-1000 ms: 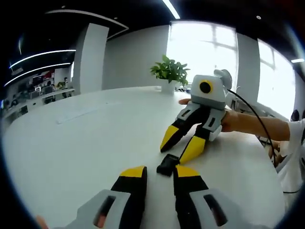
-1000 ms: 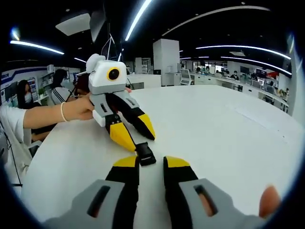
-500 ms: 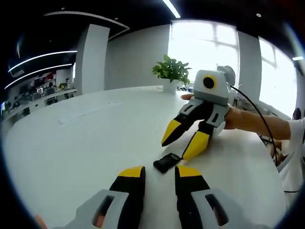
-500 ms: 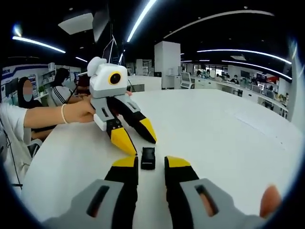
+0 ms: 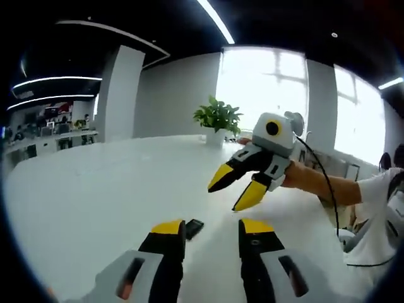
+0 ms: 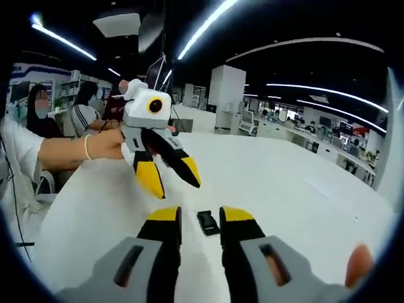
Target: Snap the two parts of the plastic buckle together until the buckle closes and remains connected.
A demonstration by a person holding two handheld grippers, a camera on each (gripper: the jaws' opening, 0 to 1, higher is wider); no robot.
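**One buckle on the desk, both claws lifted off**

One black buckle (image 6: 207, 222) lies as a single piece on the white desk (image 6: 284, 189), between the right claw (image 6: 194, 216)'s spread jaws. A second ago both claws crowded it; now the left claw (image 5: 213, 228), also spread and empty, has risen clear. Closure looks done, though the latch seam is too small to confirm.

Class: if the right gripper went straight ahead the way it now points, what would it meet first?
Most likely the small black plastic buckle lying on the white table, just beyond and between the right gripper's open yellow-tipped jaws; depth is uncertain.
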